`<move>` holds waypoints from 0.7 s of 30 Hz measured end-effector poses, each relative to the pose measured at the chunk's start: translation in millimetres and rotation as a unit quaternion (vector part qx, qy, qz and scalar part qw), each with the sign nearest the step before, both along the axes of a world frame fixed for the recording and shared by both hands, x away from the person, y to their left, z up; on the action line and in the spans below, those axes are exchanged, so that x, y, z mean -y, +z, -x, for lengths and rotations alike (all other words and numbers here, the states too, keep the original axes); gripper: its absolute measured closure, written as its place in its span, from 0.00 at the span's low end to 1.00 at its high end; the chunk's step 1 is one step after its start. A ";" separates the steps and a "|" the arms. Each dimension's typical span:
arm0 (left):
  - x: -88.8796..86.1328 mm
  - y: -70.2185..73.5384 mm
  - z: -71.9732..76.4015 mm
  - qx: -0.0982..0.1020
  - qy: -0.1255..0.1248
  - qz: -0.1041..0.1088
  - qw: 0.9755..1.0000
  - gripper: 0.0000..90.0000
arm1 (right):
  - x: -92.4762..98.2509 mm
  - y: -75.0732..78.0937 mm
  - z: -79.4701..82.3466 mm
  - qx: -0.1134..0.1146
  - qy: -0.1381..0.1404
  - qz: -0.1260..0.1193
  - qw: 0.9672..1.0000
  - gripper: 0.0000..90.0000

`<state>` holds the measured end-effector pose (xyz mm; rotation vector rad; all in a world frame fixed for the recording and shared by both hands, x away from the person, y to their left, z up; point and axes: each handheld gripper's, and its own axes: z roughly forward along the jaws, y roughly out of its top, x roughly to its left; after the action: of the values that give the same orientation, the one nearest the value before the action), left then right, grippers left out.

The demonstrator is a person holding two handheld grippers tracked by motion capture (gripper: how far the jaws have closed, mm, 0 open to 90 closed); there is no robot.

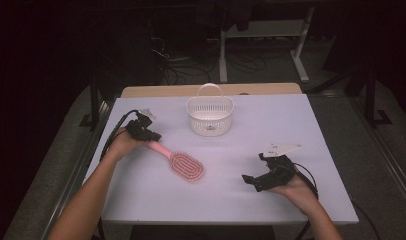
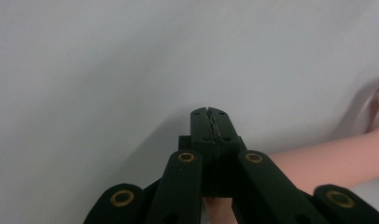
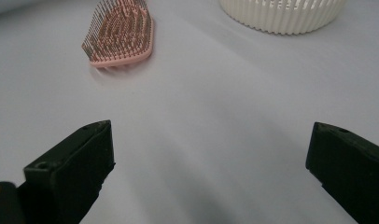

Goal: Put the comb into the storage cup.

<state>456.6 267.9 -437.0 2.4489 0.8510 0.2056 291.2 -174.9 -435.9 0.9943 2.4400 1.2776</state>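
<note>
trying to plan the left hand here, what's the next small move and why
Probably open the left gripper and settle it over the brush handle. Its jaws are pressed shut with nothing between them, and the pink handle lies beside and under them, so the hairbrush isn't gripped. The basket stands beyond it.

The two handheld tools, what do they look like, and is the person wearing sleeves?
Both are black, blocky, two-jawed tools. The left tool has brass-coloured rivets at its linkage joints and ridged inner pads, seen in the left gripper view. The right tool carries a pale grey three-cornered plate on top. A black cable trails from each. Both forearms are bare, with no sleeves visible.
</note>
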 end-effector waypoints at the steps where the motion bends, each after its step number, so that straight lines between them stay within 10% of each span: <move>1: -1.1 -0.2 1.4 -0.001 0.001 0.002 1.000 1.00 | 0.0 0.0 0.0 0.000 0.000 0.000 1.000 0.01; 21: -26.2 -2.0 35.8 -0.010 0.002 0.025 1.000 1.00 | 0.0 0.4 0.3 0.000 0.000 0.000 1.000 0.01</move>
<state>420.8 294.1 -439.0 2.4053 0.8601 0.1607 290.8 -174.9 -435.5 0.9951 2.4389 1.2782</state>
